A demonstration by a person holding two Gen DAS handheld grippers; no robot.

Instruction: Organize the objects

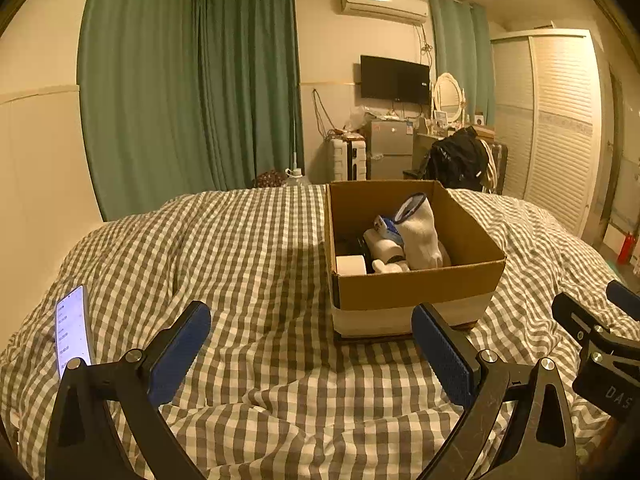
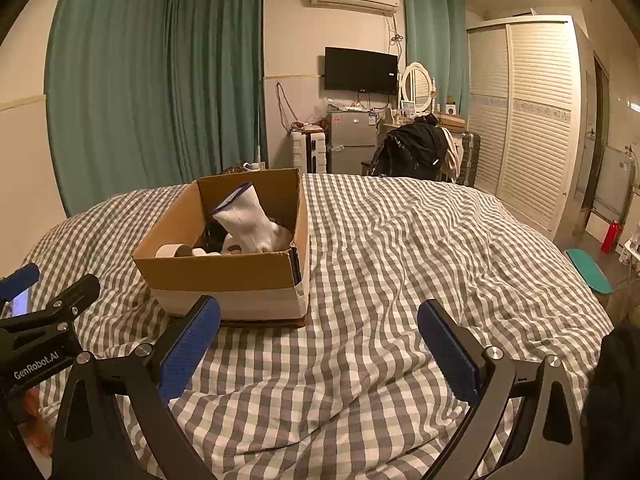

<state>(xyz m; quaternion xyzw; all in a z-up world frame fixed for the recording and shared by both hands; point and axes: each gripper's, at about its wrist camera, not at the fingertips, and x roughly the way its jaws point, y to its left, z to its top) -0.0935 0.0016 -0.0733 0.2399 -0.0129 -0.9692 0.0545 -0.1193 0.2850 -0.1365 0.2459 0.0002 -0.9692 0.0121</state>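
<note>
A cardboard box point(image 1: 416, 288) stands on the checked bed cover point(image 1: 256, 264); it also shows in the right wrist view point(image 2: 224, 276). Inside are a white sock point(image 1: 420, 232) standing up, a roll of tape point(image 1: 351, 265) and other small white items. The sock point(image 2: 250, 220) and tape point(image 2: 173, 250) show in the right wrist view too. My left gripper point(image 1: 312, 344) is open and empty, low over the cover just before the box. My right gripper point(image 2: 320, 340) is open and empty, to the right of the box's front corner.
A lit phone point(image 1: 72, 332) lies on the cover at the left. Beyond the bed are green curtains point(image 1: 192, 92), a small fridge point(image 2: 352, 144), a chair with a black jacket point(image 2: 412, 152) and a white wardrobe point(image 2: 532, 120). A red extinguisher point(image 2: 610, 236) stands on the floor.
</note>
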